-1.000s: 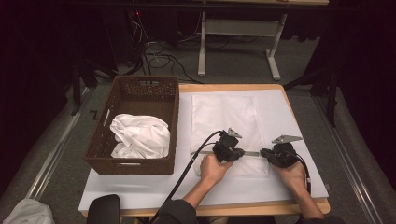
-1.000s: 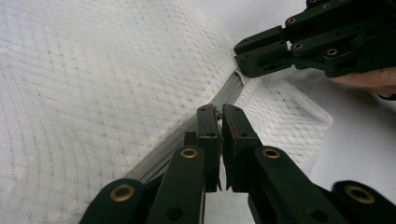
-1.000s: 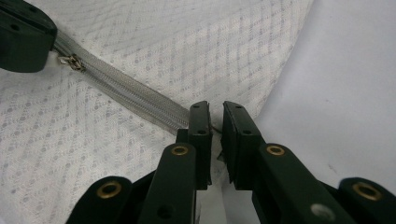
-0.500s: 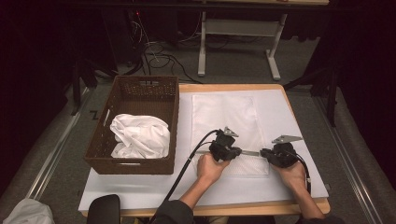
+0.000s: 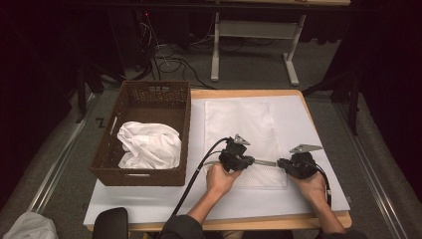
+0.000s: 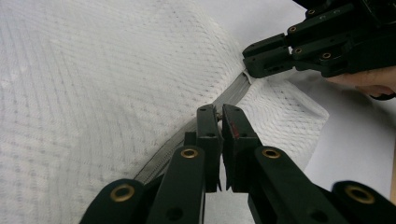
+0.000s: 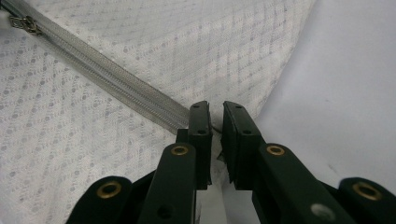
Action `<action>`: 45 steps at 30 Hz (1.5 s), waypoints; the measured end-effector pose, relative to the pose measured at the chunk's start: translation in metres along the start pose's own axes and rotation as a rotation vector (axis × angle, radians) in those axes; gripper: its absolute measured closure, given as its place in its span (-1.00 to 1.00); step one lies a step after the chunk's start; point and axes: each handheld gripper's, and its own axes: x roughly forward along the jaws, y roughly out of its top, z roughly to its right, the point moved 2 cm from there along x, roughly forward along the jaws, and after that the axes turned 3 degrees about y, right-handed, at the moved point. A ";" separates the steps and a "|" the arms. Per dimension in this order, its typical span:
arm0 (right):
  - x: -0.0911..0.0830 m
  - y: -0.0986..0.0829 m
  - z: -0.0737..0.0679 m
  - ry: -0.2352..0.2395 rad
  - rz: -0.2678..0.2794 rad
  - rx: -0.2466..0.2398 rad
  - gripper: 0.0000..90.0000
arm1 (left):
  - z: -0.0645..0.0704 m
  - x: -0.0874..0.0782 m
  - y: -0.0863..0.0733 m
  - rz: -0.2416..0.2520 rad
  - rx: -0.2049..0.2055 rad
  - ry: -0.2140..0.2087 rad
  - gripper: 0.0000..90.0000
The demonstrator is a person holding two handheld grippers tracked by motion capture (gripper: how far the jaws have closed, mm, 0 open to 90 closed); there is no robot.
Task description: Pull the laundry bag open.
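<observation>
White mesh bag [image 5: 242, 137] lies flat mid-counter, its zipper [image 5: 263, 162] running along the near end; left tool [image 5: 247, 160] is clamped on the zipper pull [image 6: 218, 114], right tool [image 5: 282, 165] pinched on the zipper's far end at the bag's right corner. Basket [image 5: 144, 97] with white cloth [image 5: 149, 145] sits at the counter's left edge.

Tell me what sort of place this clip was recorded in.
Probably a lab or studio set up for recording handling work, not a home: a white-topped table amid dark surroundings, loose cables on grey carpet, a bare desk frame behind, and hand-held grippers working a mesh bag's zipper.
</observation>
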 end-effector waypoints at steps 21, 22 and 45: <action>0.000 0.000 0.000 0.000 0.000 0.000 0.83 | -0.006 -0.012 -0.005 0.007 -0.006 0.013 0.91; 0.000 0.000 0.000 0.000 0.000 0.000 0.83 | -0.006 -0.012 -0.005 0.009 -0.004 0.015 0.91; 0.000 0.000 0.000 -0.001 0.000 0.001 0.83 | -0.007 -0.019 -0.008 0.026 0.006 0.036 0.91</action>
